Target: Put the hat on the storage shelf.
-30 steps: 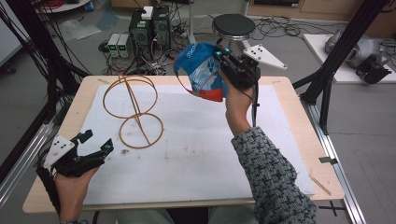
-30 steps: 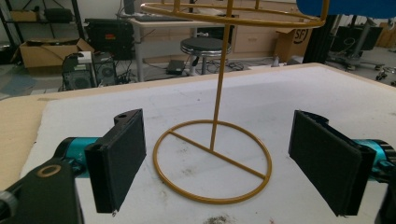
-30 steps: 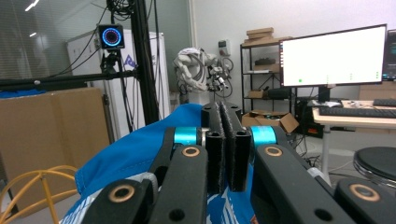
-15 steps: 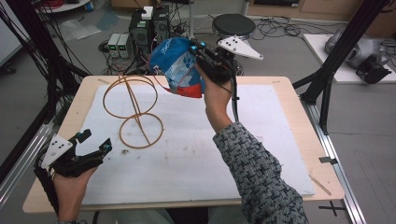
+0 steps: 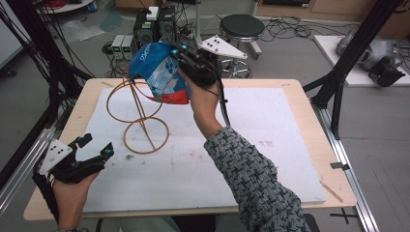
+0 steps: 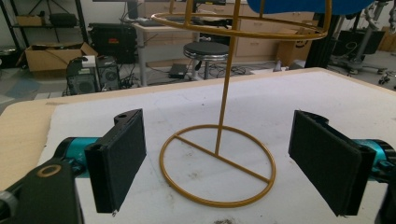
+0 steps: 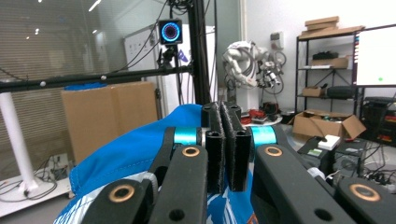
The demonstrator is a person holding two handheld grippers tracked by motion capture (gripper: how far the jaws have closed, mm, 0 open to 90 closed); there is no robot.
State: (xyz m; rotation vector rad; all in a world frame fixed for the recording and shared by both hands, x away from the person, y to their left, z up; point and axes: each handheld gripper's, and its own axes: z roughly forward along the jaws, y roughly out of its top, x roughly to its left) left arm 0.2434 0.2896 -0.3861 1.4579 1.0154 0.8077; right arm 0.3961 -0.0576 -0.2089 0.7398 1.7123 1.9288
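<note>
Blue bag (image 5: 158, 72) hangs clamped in the right gripper (image 5: 186, 60), just above the stand (image 5: 140, 113)'s top ring, in the high view. The left gripper (image 6: 217, 161) faces the stand base, jaws apart. In the right gripper view the jaws pinch the bag (image 7: 140, 149).

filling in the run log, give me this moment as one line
right hand-held gripper: shut on blue snack bag, held above wire stand | left hand-held gripper: open, empty, low near table's front-left corner | bag not yet on stand
</note>
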